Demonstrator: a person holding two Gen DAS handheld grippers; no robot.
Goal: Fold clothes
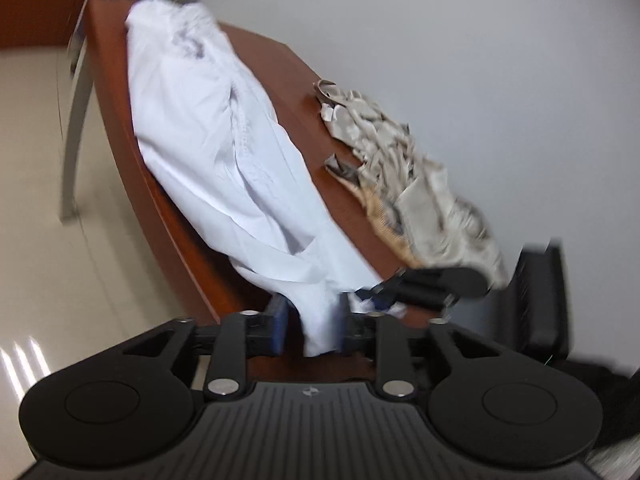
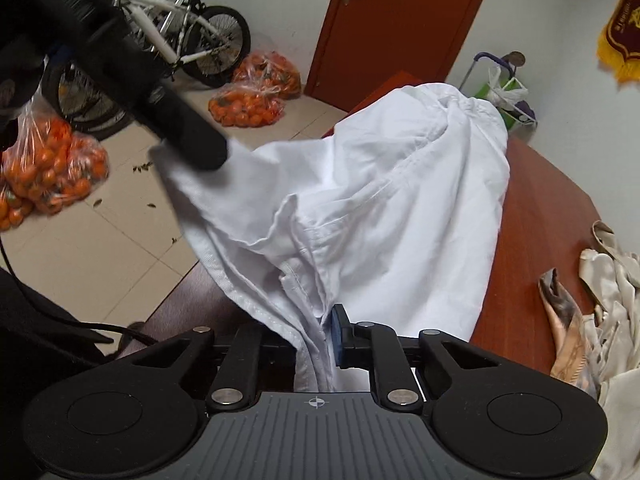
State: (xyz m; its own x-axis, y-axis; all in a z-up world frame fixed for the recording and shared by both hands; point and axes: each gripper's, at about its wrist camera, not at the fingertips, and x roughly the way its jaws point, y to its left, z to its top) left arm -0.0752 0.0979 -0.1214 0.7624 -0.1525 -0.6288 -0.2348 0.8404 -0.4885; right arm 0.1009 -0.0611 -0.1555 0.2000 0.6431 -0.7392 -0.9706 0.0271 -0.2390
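A white garment (image 1: 224, 140) lies bunched along the brown table (image 1: 312, 120), with its near end lifted. My left gripper (image 1: 312, 322) is shut on a bunched fold of that end, which fills the space between the blue pads. In the right wrist view the left gripper (image 2: 208, 156) holds a raised corner of the white garment (image 2: 380, 208) out over the floor. My right gripper (image 2: 320, 340) is shut on a seamed edge; cloth hides its left finger. The right gripper (image 1: 376, 292) shows beside the left one.
A crumpled beige garment (image 1: 400, 168) (image 2: 608, 320) lies at the table's wall side. Bags of oranges (image 2: 48, 168), bicycles (image 2: 180, 36) and a red-brown door (image 2: 400, 28) stand beyond the table (image 2: 540, 220). A black chair (image 1: 540, 300) is near the wall.
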